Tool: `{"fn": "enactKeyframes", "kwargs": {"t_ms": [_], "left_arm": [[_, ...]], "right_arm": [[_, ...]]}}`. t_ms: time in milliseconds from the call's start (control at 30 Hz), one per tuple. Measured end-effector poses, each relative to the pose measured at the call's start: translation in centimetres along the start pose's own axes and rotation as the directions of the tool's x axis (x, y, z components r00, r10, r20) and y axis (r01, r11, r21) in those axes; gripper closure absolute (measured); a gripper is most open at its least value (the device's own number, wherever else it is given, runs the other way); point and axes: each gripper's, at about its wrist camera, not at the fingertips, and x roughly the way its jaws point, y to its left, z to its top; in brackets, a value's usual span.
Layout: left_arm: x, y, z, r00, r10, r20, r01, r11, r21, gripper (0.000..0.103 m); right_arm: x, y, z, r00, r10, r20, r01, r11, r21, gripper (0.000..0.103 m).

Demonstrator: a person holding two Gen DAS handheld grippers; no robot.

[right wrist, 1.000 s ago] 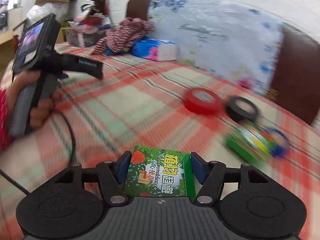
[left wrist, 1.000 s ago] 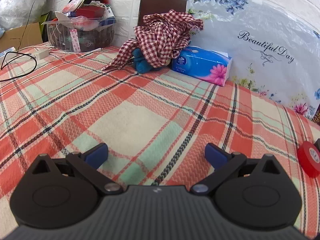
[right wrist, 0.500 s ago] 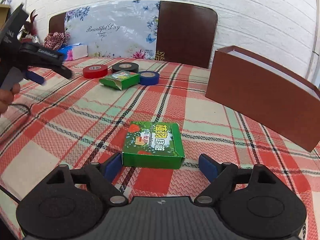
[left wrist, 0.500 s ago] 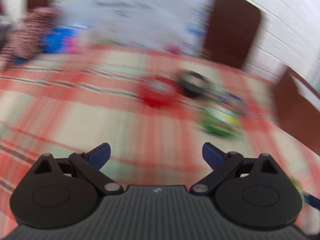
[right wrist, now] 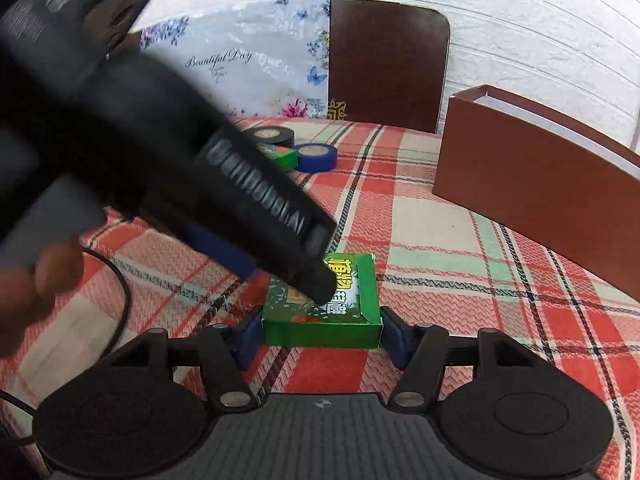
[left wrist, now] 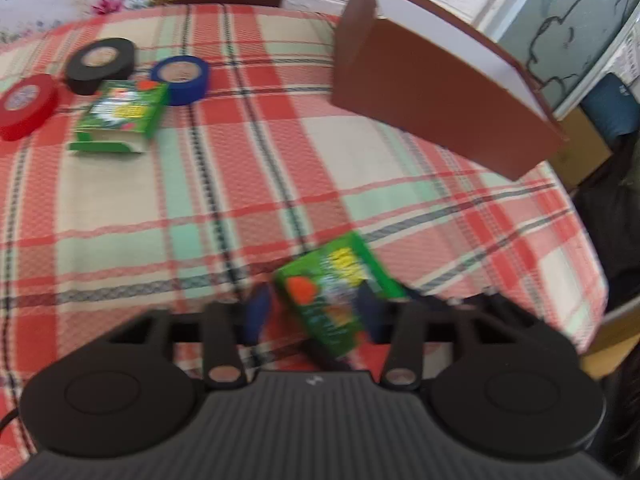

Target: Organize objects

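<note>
- Far left on the plaid tablecloth [left wrist: 248, 152], well away from my grippers, sit a red tape roll [left wrist: 25, 105], a black tape roll [left wrist: 100, 65] and a blue tape roll [left wrist: 182, 79]; a second green box [left wrist: 124, 114], its end flap open, lies among them, close against the black and blue rolls.
- My left gripper [left wrist: 316, 314] has its blue pads on either side of the green box [left wrist: 334, 296]; the view is blurred, so I cannot tell whether I am gripping it.
- My right gripper [right wrist: 320, 336] brackets the same green box [right wrist: 324, 312], which lies flat on the cloth; its pads stand right at the box's ends, but whether they press I cannot tell.
- To the right stands the open brown box [left wrist: 436, 96], apart from everything else.
</note>
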Motion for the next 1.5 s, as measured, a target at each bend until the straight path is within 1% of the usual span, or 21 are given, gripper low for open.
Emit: {"fn": "enactKeyframes", "kwargs": {"t_ms": [67, 133, 200, 267, 367, 433, 500, 533, 567, 600, 633, 667, 733, 767, 867, 933, 967, 1067, 1200, 1333, 1500], "left_arm": [[-0.5, -1.5, 1.2, 1.0, 0.003, 0.024, -0.004, 0.999, 0.033, 0.063], [-1.4, -3.4, 2.7, 0.997, -0.001, 0.083, -0.007, 0.996, 0.092, 0.062], [-2.3, -5.5, 4.6, 0.989, -0.017, 0.144, -0.006, 0.988, 0.153, 0.062], [-2.8, -7.5, 6.8, 0.98, -0.036, 0.195, -0.003, 0.98, 0.197, 0.062], [-2.2, -9.9, 10.3, 0.967, -0.043, 0.252, -0.019, 0.971, 0.239, 0.062], [-1.4, -11.0, 12.4, 0.958, -0.047, 0.283, -0.027, 0.968, 0.25, 0.061], [-0.1, -11.8, 14.3, 0.949, -0.024, 0.314, -0.058, 0.966, 0.251, 0.056], [0.6, -12.2, 15.0, 0.946, -0.003, 0.325, -0.085, 0.963, 0.255, 0.044], [1.6, -12.5, 15.6, 0.941, 0.029, 0.336, -0.123, 0.958, 0.261, 0.04], [2.6, -12.6, 16.1, 0.936, 0.075, 0.343, -0.172, 0.95, 0.261, 0.04], [3.6, -12.6, 16.4, 0.932, 0.126, 0.34, -0.221, 0.941, 0.257, 0.04], [4.2, -12.3, 16.6, 0.931, 0.164, 0.326, -0.252, 0.936, 0.247, 0.038], [3.6, -11.3, 16.1, 0.939, 0.116, 0.324, -0.198, 0.952, 0.233, 0.035], [3.1, -11.2, 15.7, 0.938, 0.105, 0.329, -0.19, 0.952, 0.238, 0.03], [2.1, -11.4, 14.3, 0.935, 0.101, 0.34, -0.196, 0.946, 0.259, 0.029], [1.8, -11.9, 13.2, 0.928, 0.133, 0.348, -0.235, 0.934, 0.269, 0.029], [1.5, -12.0, 12.6, 0.929, 0.133, 0.344, -0.236, 0.932, 0.275, 0.029], [0.7, -12.0, 11.0, 0.935, 0.133, 0.329, -0.23, 0.932, 0.279, 0.029], [-0.3, -11.9, 9.1, 0.929, 0.17, 0.328, -0.266, 0.923, 0.277, 0.029], [-1.6, -11.2, 7.7, 0.922, 0.193, 0.337, -0.287, 0.922, 0.259, 0.029], [-2.9, -10.2, 6.0, 0.915, 0.214, 0.342, -0.305, 0.922, 0.238, 0.028]], "right_arm": [[-0.5, -0.5, 0.4, 0.998, -0.03, 0.053, 0.029, 0.999, 0.021, 0.044], [-1.3, -1.5, 1.3, 0.989, -0.075, 0.13, 0.071, 0.997, 0.036, 0.044], [-1.8, -2.7, 2.6, 0.968, -0.132, 0.215, 0.124, 0.991, 0.052, 0.044], [-2.0, -4.2, 4.2, 0.94, -0.189, 0.286, 0.176, 0.982, 0.068, 0.044], [-1.1, -6.8, 6.6, 0.904, -0.25, 0.347, 0.229, 0.968, 0.099, 0.044], [0.0, -8.5, 8.2, 0.885, -0.284, 0.368, 0.259, 0.959, 0.119, 0.044], [1.7, -10.0, 9.6, 0.873, -0.314, 0.373, 0.284, 0.949, 0.134, 0.044], [2.8, -10.6, 10.2, 0.864, -0.339, 0.373, 0.308, 0.941, 0.143, 0.043], [4.1, -11.2, 10.6, 0.853, -0.372, 0.366, 0.341, 0.928, 0.148, 0.041], [5.6, -11.8, 10.9, 0.851, -0.399, 0.342, 0.373, 0.917, 0.141, 0.029], [6.8, -12.3, 11.0, 0.855, -0.41, 0.317, 0.389, 0.912, 0.132, 0.029], [7.0, -12.8, 10.9, 0.849, -0.415, 0.327, 0.385, 0.91, 0.155, 0.029], [6.2, -13.2, 10.7, 0.859, -0.398, 0.322, 0.353, 0.916, 0.193, 0.032], [5.6, -12.9, 10.2, 0.853, -0.399, 0.337, 0.349, 0.916, 0.199, 0.031], [3.9, -11.5, 8.4, 0.827, -0.419, 0.375, 0.365, 0.907, 0.21, 0.028], [3.0, -10.7, 7.4, 0.832, -0.424, 0.359, 0.369, 0.904, 0.214, 0.028], [2.4, -10.2, 6.8, 0.83, -0.43, 0.357, 0.373, 0.902, 0.218, 0.028], [1.0, -9.2, 5.2, 0.85, -0.411, 0.329, 0.35, 0.908, 0.228, 0.028], [-0.6, -8.2, 3.7, 0.874, -0.392, 0.286, 0.337, 0.915, 0.223, 0.029], [-3.0, -8.3, 2.4, 0.877, -0.397, 0.269, 0.331, 0.907, 0.261, 0.029], [-5.6, -9.7, 2.3, 0.87, -0.412, 0.272, 0.293, 0.874, 0.389, 0.029]]}}
